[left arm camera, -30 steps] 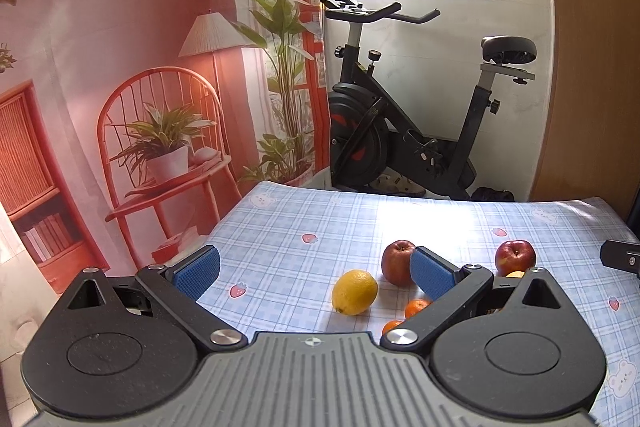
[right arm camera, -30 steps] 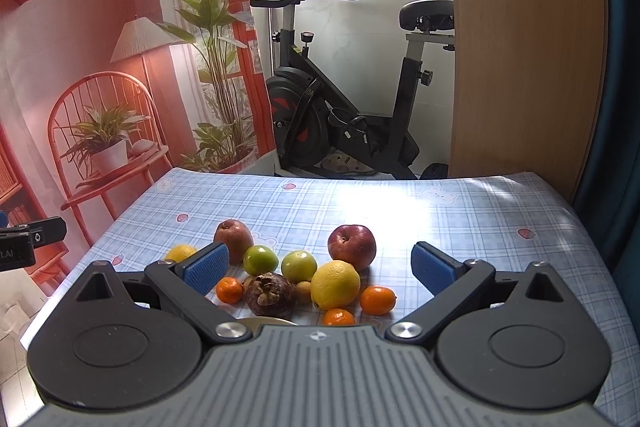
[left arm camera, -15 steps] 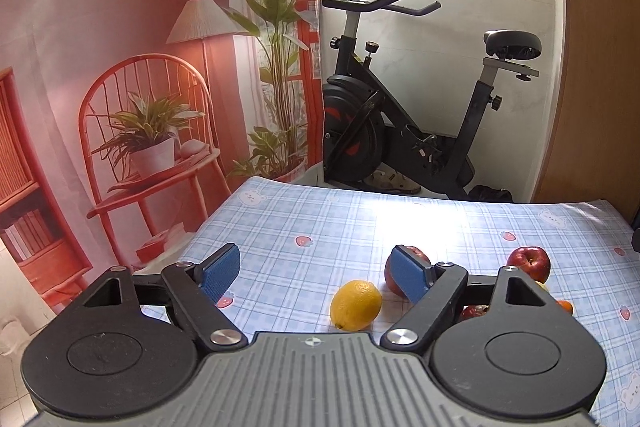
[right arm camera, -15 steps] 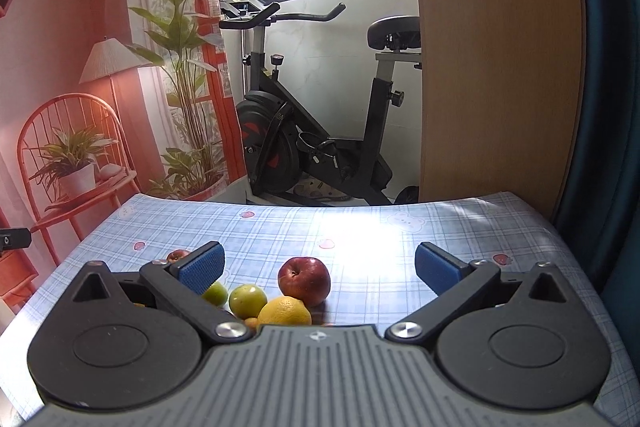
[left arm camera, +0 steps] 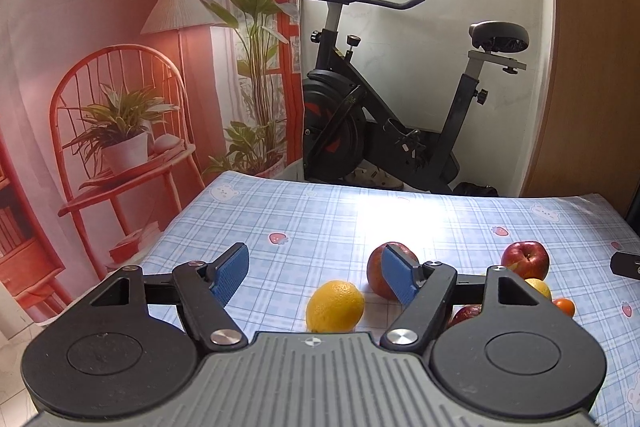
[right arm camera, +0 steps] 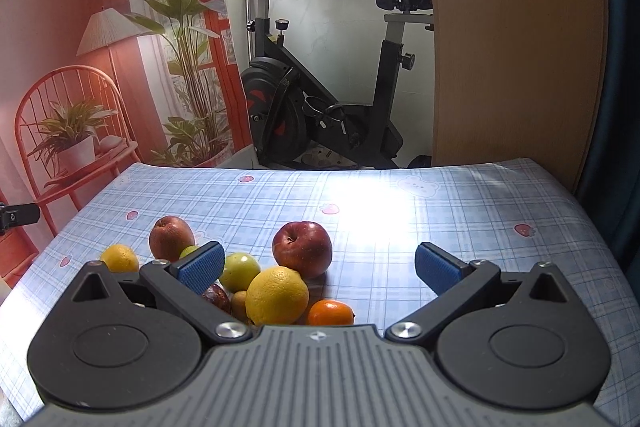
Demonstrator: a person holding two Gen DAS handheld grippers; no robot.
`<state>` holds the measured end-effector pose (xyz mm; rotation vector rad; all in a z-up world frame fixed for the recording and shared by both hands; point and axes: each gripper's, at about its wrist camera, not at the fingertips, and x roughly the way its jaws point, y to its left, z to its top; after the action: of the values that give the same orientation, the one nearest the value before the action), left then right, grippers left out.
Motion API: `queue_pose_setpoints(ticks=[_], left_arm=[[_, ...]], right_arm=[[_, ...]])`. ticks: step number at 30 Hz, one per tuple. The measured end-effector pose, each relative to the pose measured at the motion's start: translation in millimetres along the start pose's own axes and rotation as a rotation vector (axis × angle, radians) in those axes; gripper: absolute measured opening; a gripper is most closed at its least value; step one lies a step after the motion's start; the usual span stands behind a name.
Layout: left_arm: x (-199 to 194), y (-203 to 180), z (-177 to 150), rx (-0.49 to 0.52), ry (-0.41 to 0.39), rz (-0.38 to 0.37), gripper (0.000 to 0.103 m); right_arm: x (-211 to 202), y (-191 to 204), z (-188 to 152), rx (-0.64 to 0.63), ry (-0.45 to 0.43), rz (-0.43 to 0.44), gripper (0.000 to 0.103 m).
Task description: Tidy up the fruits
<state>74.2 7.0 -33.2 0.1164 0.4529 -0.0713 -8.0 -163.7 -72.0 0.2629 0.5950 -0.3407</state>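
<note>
Low centre of the left view, a lemon sits on the checked tabletop. The left tool, empty, is closing; the right tool gapes wide. Firm, waxy, prone to roll: best gripped across its middle.

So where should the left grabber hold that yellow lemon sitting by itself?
Grip the lemon across its round middle, coming from above and behind it. It lies apart from the dull red apple, so there is room for a pad on each side. The left gripper has nothing between its closing jaws yet; they probably need to stay wider than the lemon.
</note>
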Motion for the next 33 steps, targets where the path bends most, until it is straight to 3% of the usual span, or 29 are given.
queue_pose_setpoints(ticks=[9, 19, 22, 28, 33], left_arm=[[18.4, 0.2, -0.2, -0.027, 0.104, -0.048, 0.076], [29.5, -2.9, -2.9, 0.023, 0.136, -0.058, 0.074], [32.3, -5.0, -5.7, 0.037, 0.143, -0.064, 0.068], [36.4, -6.1, -13.6, 0.019, 0.147, -0.060, 0.067], [40.4, -5.2, -16.6, -0.002, 0.128, -0.118, 0.067]], right_arm=[[5.9, -11.8, -0.4, -0.016, -0.004, -0.023, 0.100], [17.0, -4.9, -6.4, -0.060, 0.020, 0.015, 0.098], [20.0, -6.0, -9.2, -0.034, 0.027, 0.026, 0.098], [20.5, -12.5, -20.7, 0.058, 0.036, 0.034, 0.096], [22.7, -18.2, -28.4, 0.078, 0.061, 0.009, 0.088]])
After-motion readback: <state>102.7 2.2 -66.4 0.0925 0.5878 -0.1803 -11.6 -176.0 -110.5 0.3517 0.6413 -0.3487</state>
